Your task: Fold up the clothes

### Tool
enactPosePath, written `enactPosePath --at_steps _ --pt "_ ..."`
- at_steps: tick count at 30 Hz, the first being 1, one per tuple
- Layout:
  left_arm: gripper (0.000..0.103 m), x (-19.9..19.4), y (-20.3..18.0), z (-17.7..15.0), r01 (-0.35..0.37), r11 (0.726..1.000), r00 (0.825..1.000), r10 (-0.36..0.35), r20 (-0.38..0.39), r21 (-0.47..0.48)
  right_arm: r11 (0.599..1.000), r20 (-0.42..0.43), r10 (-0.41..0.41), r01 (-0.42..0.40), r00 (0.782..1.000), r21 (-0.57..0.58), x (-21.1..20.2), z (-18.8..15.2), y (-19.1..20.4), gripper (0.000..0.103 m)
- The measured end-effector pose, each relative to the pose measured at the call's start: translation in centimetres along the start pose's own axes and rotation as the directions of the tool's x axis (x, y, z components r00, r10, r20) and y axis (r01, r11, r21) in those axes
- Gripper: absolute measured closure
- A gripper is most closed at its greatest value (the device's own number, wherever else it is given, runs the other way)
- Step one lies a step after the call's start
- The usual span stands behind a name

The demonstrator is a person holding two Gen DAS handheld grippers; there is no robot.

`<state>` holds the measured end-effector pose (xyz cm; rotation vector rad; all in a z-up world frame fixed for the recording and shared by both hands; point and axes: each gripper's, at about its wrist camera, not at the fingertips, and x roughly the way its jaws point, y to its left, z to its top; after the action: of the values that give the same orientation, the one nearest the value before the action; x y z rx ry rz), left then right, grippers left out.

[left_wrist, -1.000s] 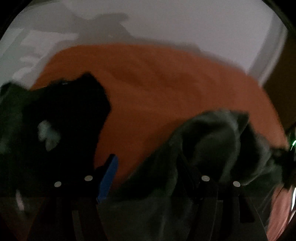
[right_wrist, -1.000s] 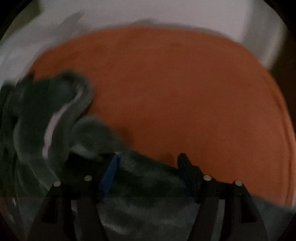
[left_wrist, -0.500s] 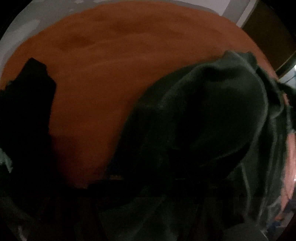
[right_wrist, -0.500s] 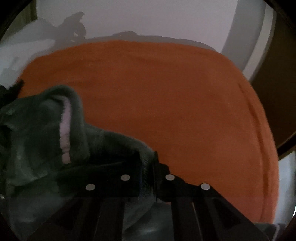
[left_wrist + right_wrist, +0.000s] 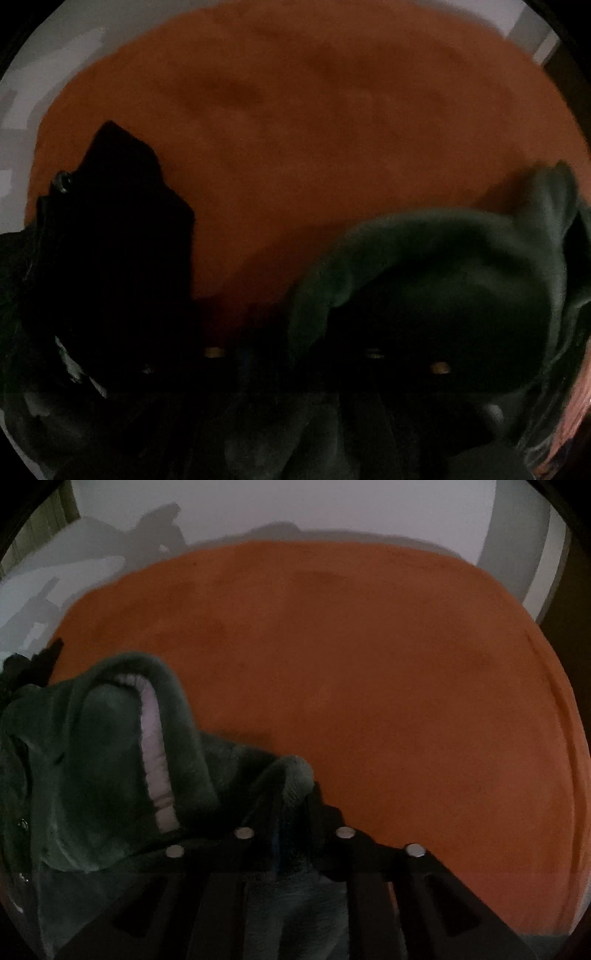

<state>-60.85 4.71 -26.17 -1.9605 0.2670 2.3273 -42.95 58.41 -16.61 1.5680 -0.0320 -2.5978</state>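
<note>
On the orange blanket (image 5: 369,686): my right gripper (image 5: 295,812) has its jaws close together around a fold of the green fleece garment (image 5: 103,760), and they're easing apart now. The fleece is still between the pads, so I read it as gripped. Half a second back the jaws were tighter on the same fold. The garment is bunched at the left of the right wrist view, pale lining strip (image 5: 155,753) showing, same heap as before, slightly closer to the lens.

Left wrist view is very dark. My left gripper (image 5: 295,354) is barely readable: only its small bolts glint and the fingers are lost in shadow. Its jaws are opening, with green fabric (image 5: 443,280) draped over the right side, but I can't tell if the pads still press on it. A second ago the blue pad was plainly visible. Not now.

The black garment (image 5: 110,236) sits left on the blanket, separate from the green one, with orange showing between them. It fills more of the frame than half a second ago.
</note>
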Motion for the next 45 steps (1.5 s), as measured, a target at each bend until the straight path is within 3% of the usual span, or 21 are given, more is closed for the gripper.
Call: enactPosePath --at_steps 2,4,7,8,10,13,16,18,20,24,26,28,32,33,34,35,36,40,42,44,45 --pt "0.053 -0.7 -0.6 -0.8 0.018 1.0 0.998 -0.016 0.062 -0.021 0.999 0.035 0.015 -0.016 0.999 0.046 -2.0 -0.4 -0.1 0.079" --pt "0.053 -3.3 -0.3 -2.7 0.068 0.994 0.978 -0.051 0.203 -0.081 0.996 0.126 0.023 -0.033 0.992 0.082 -5.5 -1.2 0.0 0.054" --pt "0.042 -8.3 0.6 -7.7 0.178 0.968 0.9 -0.087 0.428 -0.176 0.993 0.283 0.077 -0.1 0.956 0.069 -11.3 -2.9 2.5 0.031" --pt "0.039 -9.4 0.2 -10.0 0.204 0.96 0.882 -0.094 0.463 -0.193 0.983 0.276 0.174 -0.184 0.945 0.011 -11.5 -2.9 4.5 0.031" --pt "0.037 -9.7 -1.1 -13.8 0.229 0.948 0.882 -0.108 0.458 -0.219 0.935 0.236 0.356 -0.343 0.904 -0.094 -11.5 -3.0 8.8 0.031" --pt "0.037 -8.4 -3.2 -18.4 0.229 0.937 0.899 -0.1 0.426 -0.263 0.84 0.062 0.536 -0.524 0.842 -0.143 -7.8 -3.4 17.5 0.032" --pt "0.037 -5.6 -5.5 -20.9 0.216 0.941 0.916 -0.103 0.389 -0.261 0.822 -0.053 0.564 -0.566 0.824 -0.067 -1.1 -1.7 23.1 0.061" --pt "0.037 -5.8 -7.5 -22.0 0.175 0.95 0.922 -0.066 0.381 -0.257 0.82 -0.095 0.569 -0.572 0.817 0.001 2.5 -0.2 26.0 0.061" --pt "0.037 -5.7 -8.3 -21.5 0.205 0.943 0.914 -0.089 0.396 -0.261 0.808 -0.095 0.589 -0.584 0.802 0.076 5.7 0.9 27.5 0.061" --pt "0.037 -4.9 -9.3 -20.5 0.241 0.93 0.896 -0.104 0.431 -0.277 0.761 -0.001 0.603 -0.575 0.798 0.3 8.6 3.1 27.3 0.059" --pt "0.037 -4.7 -8.9 -20.3 0.199 0.937 0.909 -0.067 0.411 -0.287 0.738 0.065 0.603 -0.587 0.795 0.333 8.3 4.5 26.7 0.061" --pt "0.037 -4.2 -8.3 -20.1 0.161 0.94 0.92 -0.032 0.391 -0.302 0.771 0.142 0.546 -0.562 0.825 0.301 6.2 6.7 26.2 0.077" --pt "0.037 -2.8 -6.4 -20.4 0.181 0.916 0.93 -0.041 0.365 -0.358 0.846 0.287 0.4 -0.471 0.87 0.249 1.3 12.1 24.6 0.077" --pt "0.037 -2.3 -5.9 -20.5 0.197 0.906 0.932 -0.055 0.359 -0.374 0.855 0.314 0.373 -0.455 0.873 0.251 0.6 13.4 24.2 0.066" --pt "0.037 -1.8 -5.5 -20.6 0.21 0.898 0.932 -0.065 0.356 -0.386 0.857 0.315 0.366 -0.449 0.876 0.253 0.2 14.4 23.9 0.033" --pt "0.037 -1.8 -5.7 -20.7 0.207 0.901 0.93 -0.061 0.363 -0.38 0.844 0.253 0.412 -0.471 0.875 0.257 0.8 14.8 24.1 0.018" --pt "0.037 -1.8 -5.9 -20.7 0.202 0.905 0.928 -0.055 0.369 -0.374 0.83 0.19 0.456 -0.493 0.869 0.263 1.5 15.1 24.3 0.015" --pt "0.034 -1.7 -7.7 -21.0 0.131 0.939 0.924 0.001 0.382 -0.319 0.823 0.166 0.493 -0.519 0.854 0.228 1.3 12.0 22.2 0.018" --pt "0.033 -1.6 -8.3 -21.1 0.108 0.945 0.921 0.022 0.389 -0.309 0.846 0.137 0.48 -0.499 0.866 0.188 1.0 9.6 22.0 0.018" --pt "0.031 -1.5 -8.8 -21.2 0.098 0.946 0.916 0.036 0.399 -0.309 0.853 0.119 0.483 -0.497 0.867 0.158 1.3 8.2 22.8 0.024" --pt "0.03 -1.5 -9.0 -21.2 0.092 0.946 0.914 0.043 0.404 -0.31 0.855 0.105 0.489 -0.5 0.866 0.14 1.5 7.6 23.3 0.036"
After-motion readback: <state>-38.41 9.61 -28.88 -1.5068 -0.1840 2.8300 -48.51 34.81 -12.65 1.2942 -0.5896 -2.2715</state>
